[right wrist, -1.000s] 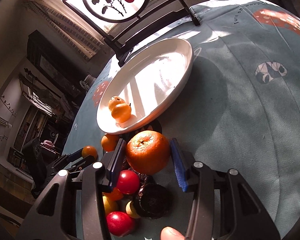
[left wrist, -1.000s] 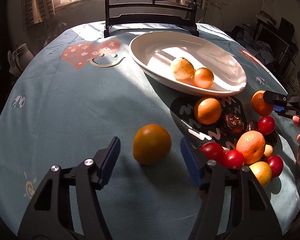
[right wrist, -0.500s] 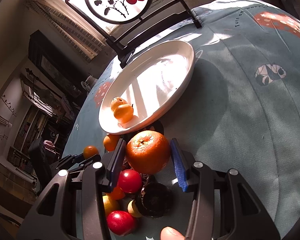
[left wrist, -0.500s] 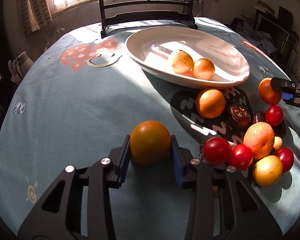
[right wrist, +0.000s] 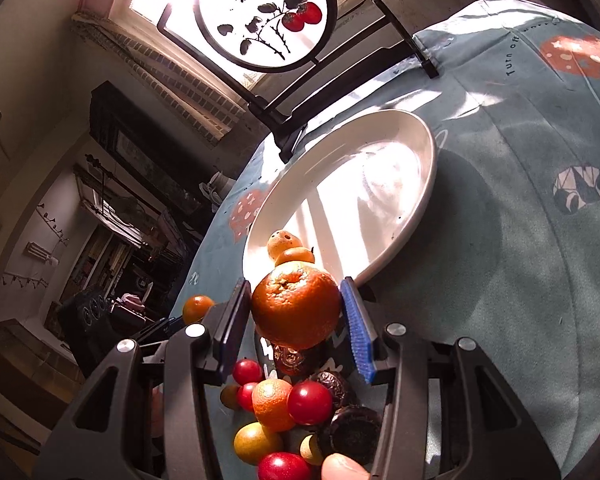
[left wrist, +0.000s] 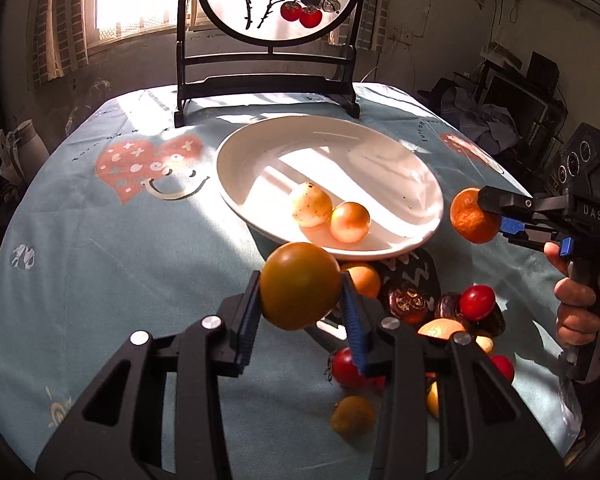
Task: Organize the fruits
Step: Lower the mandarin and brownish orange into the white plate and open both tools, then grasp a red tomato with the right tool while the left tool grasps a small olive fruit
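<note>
Two fruits held above the bench, near the white plate

The left hand-held gripper (left wrist: 300, 312) hides part of the fruit pile (left wrist: 452, 320) behind its fingers; some dark fruits there are hard to name; the round persimmon (left wrist: 299, 285) shows no clear long axis; the mandarin (right wrist: 296, 307) turns its stem dimple up toward the camera; the left one pinches the persimmon above the cloth, before the plate (left wrist: 416, 168); the right hand-held gripper (right wrist: 296, 320) pinches the mandarin at the plate rim, above the pile.
</note>
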A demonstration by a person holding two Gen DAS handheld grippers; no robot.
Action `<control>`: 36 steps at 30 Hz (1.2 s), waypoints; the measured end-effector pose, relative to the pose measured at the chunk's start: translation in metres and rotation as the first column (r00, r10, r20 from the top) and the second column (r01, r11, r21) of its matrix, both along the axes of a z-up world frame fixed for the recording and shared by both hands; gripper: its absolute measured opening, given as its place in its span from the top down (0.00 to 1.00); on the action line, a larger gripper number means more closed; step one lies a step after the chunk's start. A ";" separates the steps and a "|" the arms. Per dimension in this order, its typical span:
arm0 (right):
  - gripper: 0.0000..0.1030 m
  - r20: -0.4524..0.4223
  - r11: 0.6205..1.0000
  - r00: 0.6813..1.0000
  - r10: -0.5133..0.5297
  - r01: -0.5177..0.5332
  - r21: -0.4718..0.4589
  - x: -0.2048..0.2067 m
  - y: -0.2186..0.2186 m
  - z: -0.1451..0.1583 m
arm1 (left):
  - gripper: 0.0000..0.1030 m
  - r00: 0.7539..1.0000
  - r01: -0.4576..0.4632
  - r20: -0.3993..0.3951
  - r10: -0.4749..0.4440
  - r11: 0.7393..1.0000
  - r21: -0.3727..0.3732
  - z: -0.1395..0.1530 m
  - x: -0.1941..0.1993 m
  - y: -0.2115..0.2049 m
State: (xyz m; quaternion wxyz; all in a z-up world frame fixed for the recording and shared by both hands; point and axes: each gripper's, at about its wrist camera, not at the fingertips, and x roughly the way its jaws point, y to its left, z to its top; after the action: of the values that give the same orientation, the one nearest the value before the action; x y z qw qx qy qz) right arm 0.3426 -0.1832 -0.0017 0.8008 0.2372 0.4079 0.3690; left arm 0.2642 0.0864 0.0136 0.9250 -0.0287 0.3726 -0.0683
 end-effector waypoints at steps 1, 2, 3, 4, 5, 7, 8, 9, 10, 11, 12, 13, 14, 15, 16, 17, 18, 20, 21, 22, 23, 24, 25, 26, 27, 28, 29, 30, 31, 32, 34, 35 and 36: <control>0.54 0.009 1.000 1.000 -0.004 0.005 -0.010 0.006 0.004 0.002 | 0.63 1.000 -0.001 0.009 0.001 1.000 0.012 0.004 0.009 -0.002; 0.54 0.016 1.000 1.000 -0.008 0.008 -0.024 0.013 0.009 0.003 | 0.63 1.000 -0.005 0.013 0.005 1.000 0.019 0.006 0.020 -0.004; 0.54 0.022 0.999 1.000 -0.013 0.014 -0.040 0.020 0.015 0.003 | 0.63 1.000 -0.011 0.014 0.011 1.000 0.021 0.008 0.031 -0.005; 0.54 0.029 0.998 0.999 -0.018 0.020 -0.058 0.026 0.020 0.003 | 0.63 1.000 -0.016 0.011 0.016 1.000 0.020 0.008 0.042 -0.005; 0.54 0.034 0.997 0.999 -0.023 0.026 -0.076 0.032 0.024 0.002 | 0.63 1.000 -0.024 0.003 0.024 1.000 0.014 0.007 0.053 -0.004; 0.54 0.036 0.993 0.999 -0.029 0.033 -0.117 0.043 0.031 -0.002 | 0.63 0.999 -0.045 -0.021 0.045 0.999 0.005 0.002 0.075 0.000; 0.54 0.037 0.991 0.999 -0.031 0.035 -0.129 0.047 0.034 -0.004 | 0.63 0.998 -0.056 -0.033 0.056 0.998 0.004 -0.001 0.084 0.002; 0.54 0.034 0.990 0.999 -0.029 0.033 -0.136 0.051 0.036 -0.006 | 0.63 0.997 -0.064 -0.047 0.065 0.998 0.005 -0.005 0.092 0.004; 0.54 0.030 0.989 0.999 -0.026 0.030 -0.143 0.054 0.038 -0.008 | 0.63 0.996 -0.072 -0.060 0.073 0.997 0.005 -0.008 0.099 0.006; 0.54 0.029 0.988 0.999 -0.024 0.028 -0.151 0.056 0.039 -0.010 | 0.63 0.995 -0.076 -0.068 0.077 0.997 0.004 -0.010 0.105 0.007; 0.54 0.030 0.987 0.999 -0.023 0.027 -0.159 0.058 0.040 -0.011 | 0.63 0.994 -0.078 -0.074 0.078 0.997 0.005 -0.012 0.110 0.007; 0.54 0.030 0.986 0.999 -0.022 0.026 -0.163 0.060 0.041 -0.012 | 0.62 0.994 -0.078 -0.081 0.078 0.997 0.008 -0.013 0.114 0.007; 0.53 0.026 0.986 0.999 -0.021 0.025 -0.167 0.062 0.042 -0.013 | 0.62 0.993 -0.082 -0.082 0.082 0.997 0.011 -0.013 0.116 0.007; 0.48 0.023 0.986 1.000 -0.018 0.022 -0.167 0.064 0.042 -0.013 | 0.55 0.994 -0.084 -0.076 0.084 0.996 0.012 -0.013 0.117 0.008; 0.45 0.021 0.987 1.000 -0.014 0.017 -0.161 0.064 0.041 -0.013 | 0.36 0.994 -0.090 -0.062 0.092 0.996 0.020 -0.010 0.115 0.007; 0.45 0.022 0.988 1.000 -0.015 0.018 -0.154 0.064 0.040 -0.011 | 0.28 0.993 -0.106 -0.042 0.107 0.994 0.032 -0.007 0.111 0.007; 0.45 0.025 0.988 1.000 -0.015 0.018 -0.151 0.061 0.039 -0.008 | 0.24 0.993 -0.115 -0.020 0.116 0.993 0.041 -0.003 0.106 0.007; 0.44 0.038 0.990 0.999 -0.013 0.018 -0.143 0.054 0.036 -0.002 | 0.23 0.994 -0.106 -0.008 0.107 0.993 0.057 0.005 0.098 0.005; 0.44 0.047 0.990 0.999 -0.003 0.009 -0.139 0.050 0.035 0.003 | 0.18 0.994 -0.106 -0.002 0.106 0.993 0.055 0.009 0.092 0.005; 0.44 0.057 0.990 0.998 0.010 -0.001 -0.143 0.045 0.034 0.007 | 0.14 0.994 -0.109 0.008 0.109 0.993 0.049 0.012 0.085 0.006; 0.44 0.075 0.988 0.997 0.022 -0.011 -0.157 0.038 0.034 0.011 | 0.13 0.993 -0.114 0.019 0.114 0.992 0.046 0.015 0.076 0.006; 0.44 0.094 0.985 0.995 0.036 -0.020 -0.173 0.031 0.034 0.015 | 0.11 0.993 -0.119 0.026 0.118 0.992 0.050 0.016 0.067 0.006; 0.44 0.110 0.981 0.992 0.058 -0.036 -0.192 0.023 0.035 0.017 | 0.10 0.992 -0.123 0.032 0.121 0.991 0.060 0.016 0.058 0.006; 0.44 0.122 0.975 0.989 0.088 -0.060 -0.214 0.014 0.036 0.019 | 0.10 0.992 -0.122 0.044 0.119 0.990 0.074 0.015 0.048 0.006; 0.44 0.132 0.969 0.984 0.117 -0.084 -0.233 0.005 0.036 0.019 | 0.10 0.992 -0.121 0.058 0.116 0.989 0.091 0.014 0.038 0.005; 0.44 0.140 0.962 0.980 0.143 -0.104 -0.253 -0.004 0.036 0.018 | 0.09 0.991 -0.120 0.072 0.113 0.987 0.111 0.011 0.027 0.004; 0.44 0.147 0.954 0.975 0.164 -0.120 -0.274 -0.014 0.036 0.016 | 0.08 0.990 -0.121 0.085 0.110 0.984 0.132 0.008 0.017 0.002; 0.44 0.153 0.947 0.972 0.178 -0.127 -0.295 -0.023 0.034 0.014 | 0.07 0.989 -0.123 0.097 0.109 0.980 0.155 0.005 0.006 0.001; 0.44 0.157 0.940 0.970 0.184 -0.127 -0.316 -0.030 0.033 0.011 | 0.07 0.989 -0.128 0.103 0.110 0.976 0.178 0.003 -0.003 0.000; 0.44 0.160 0.932 0.969 0.188 -0.124 -0.341 -0.037 0.032 0.008 | 0.07 0.988 -0.128 0.105 0.110 0.973 0.193 0.001 -0.011 -0.001; 0.44 0.168 0.916 0.966 0.198 -0.122 -0.381 -0.048 0.030 0.004 | 0.06 0.989 -0.119 0.114 0.098 0.975 0.188 0.001 -0.025 -0.001; 0.44 0.174 0.913 0.964 0.201 -0.120 -0.390 -0.052 0.029 0.004 | 0.05 0.989 -0.116 0.117 0.096 0.977 0.178 0.002 -0.032 0.001; 0.44 0.180 0.910 0.962 0.203 -0.118 -0.397 -0.056 0.028 0.004 | 0.05 0.988 -0.112 0.121 0.092 0.980 0.166 0.002 -0.037 0.002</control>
State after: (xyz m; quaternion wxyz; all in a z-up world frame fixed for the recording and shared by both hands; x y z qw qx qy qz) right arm 0.2870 -0.1554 0.0024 0.8380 0.0000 0.4000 0.3710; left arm 0.2269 0.0886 0.0156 0.9459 0.0361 0.3223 0.0103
